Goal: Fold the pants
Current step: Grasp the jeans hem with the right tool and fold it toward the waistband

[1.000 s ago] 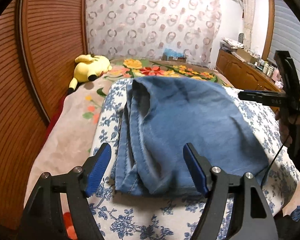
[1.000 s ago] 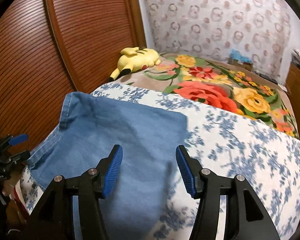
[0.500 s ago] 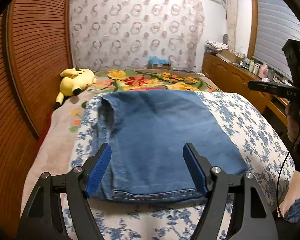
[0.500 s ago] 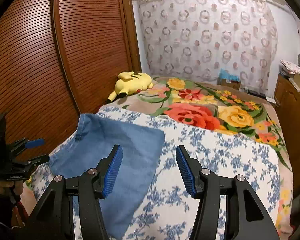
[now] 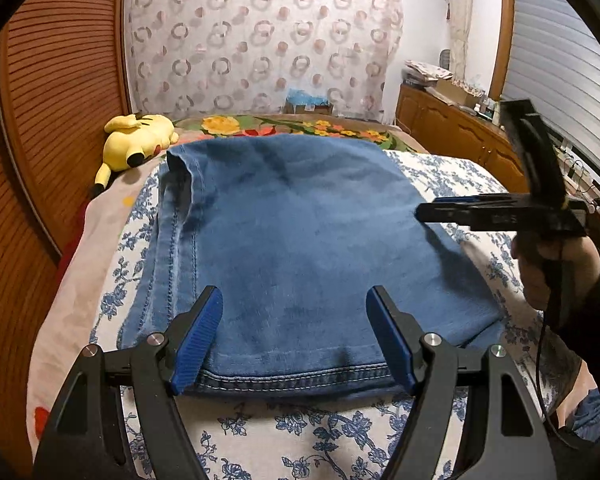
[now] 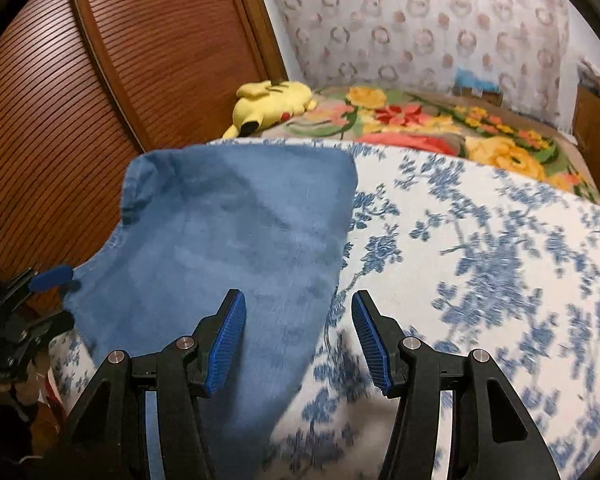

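Neatly folded pants [image 5: 300,248], floral quilt [image 5: 340,432], grippers apart

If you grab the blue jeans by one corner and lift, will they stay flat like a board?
Probably not. The folded jeans look like soft denim lying in layers, so they would likely droop and unfold. They seem thick, so probably heavy for cloth, and unlikely to slide on the flowered bedspread.

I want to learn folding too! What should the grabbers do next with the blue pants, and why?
Probably lower the left gripper onto the near hem of the pants and pinch it. Both grippers are open and hold nothing, and the pants lie folded flat on the flowered sheet, likely ready for another fold.
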A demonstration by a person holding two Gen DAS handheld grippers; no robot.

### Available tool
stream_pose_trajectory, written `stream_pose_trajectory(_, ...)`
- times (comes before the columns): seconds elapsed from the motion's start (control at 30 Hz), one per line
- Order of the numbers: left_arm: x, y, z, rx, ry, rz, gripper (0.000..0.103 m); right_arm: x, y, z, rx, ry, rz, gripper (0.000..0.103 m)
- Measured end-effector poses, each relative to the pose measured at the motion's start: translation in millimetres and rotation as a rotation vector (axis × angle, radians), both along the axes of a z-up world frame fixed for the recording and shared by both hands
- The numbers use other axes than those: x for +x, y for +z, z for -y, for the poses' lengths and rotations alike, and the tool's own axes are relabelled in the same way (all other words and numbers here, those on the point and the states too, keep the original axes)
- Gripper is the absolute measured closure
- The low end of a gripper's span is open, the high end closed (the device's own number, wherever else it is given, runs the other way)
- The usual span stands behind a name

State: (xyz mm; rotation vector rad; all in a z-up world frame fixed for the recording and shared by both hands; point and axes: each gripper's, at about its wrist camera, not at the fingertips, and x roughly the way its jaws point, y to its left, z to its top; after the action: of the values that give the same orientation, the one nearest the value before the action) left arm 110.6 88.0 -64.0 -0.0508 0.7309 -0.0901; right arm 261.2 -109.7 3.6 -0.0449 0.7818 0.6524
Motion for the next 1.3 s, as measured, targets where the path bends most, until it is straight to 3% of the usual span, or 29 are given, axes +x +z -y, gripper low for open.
stream_pose_trajectory(0.33, 6, -5, -3, 0.006, 0.012, -0.017, 0.028, 34, -10, -13, 0.038, 0.035, -0.056, 0.049)
stream_pose_trajectory(0.43, 9, -4, -3, 0.008, 0.015, -0.021, 0.028, 36, -17, -16, 0.048, 0.052, -0.054, 0.064)
stream_pose_trajectory(0.47, 10, -4, -2, 0.009, 0.016, -0.023, 0.028, 36, -19, -18, 0.057, 0.057, -0.056, 0.083)
stream_pose_trajectory(0.5, 11, -3, -1, 0.012, 0.016, -0.024, 0.028, 35, -15, -16, 0.076, 0.052, -0.041, 0.089)
stream_pose_trajectory(0.67, 14, 6, 3, 0.018, 0.013, -0.011, 0.028, 11, 26, -9, 0.157, 0.071, 0.077, 0.091)
stream_pose_trajectory(0.87, 22, 22, 17, 0.025, -0.013, 0.025, 0.028, 3, 66, 14, 0.153, 0.051, 0.179, 0.091)
stream_pose_trajectory(1.1, 46, 30, 53, 0.033, -0.097, 0.04, 0.028, 23, 65, 94, 0.065, -0.119, 0.19, 0.091)
stream_pose_trajectory(1.3, 76, 30, 94, 0.025, -0.177, 0.032, 0.028, 45, 36, 144, 0.038, -0.191, 0.101, 0.089)
